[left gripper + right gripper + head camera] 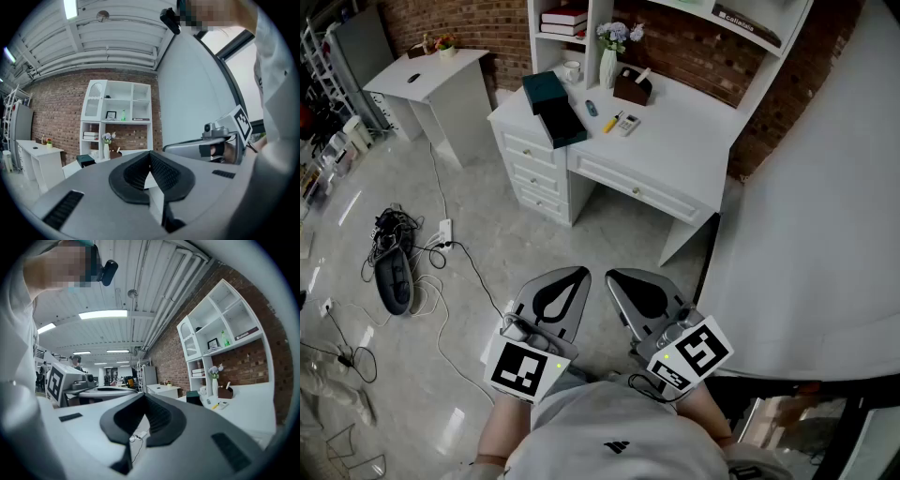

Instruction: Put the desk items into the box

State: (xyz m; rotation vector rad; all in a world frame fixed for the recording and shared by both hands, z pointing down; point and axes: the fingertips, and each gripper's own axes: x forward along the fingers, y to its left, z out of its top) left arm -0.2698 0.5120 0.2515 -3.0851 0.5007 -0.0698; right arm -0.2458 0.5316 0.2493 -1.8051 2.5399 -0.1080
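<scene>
The white desk stands well ahead of me in the head view. On it lie a dark teal box, a darker flat case, a small blue item, a yellow marker and a small white device. My left gripper and right gripper are held close to my body above the floor, far short of the desk. Both are shut and hold nothing. The left gripper view shows its tips meeting, with the box far off. The right gripper view shows the box and marker too.
A vase of flowers, a mug and a brown holder stand at the desk's back. A smaller white table is at the left. Cables and a power strip lie on the floor. A white partition runs along the right.
</scene>
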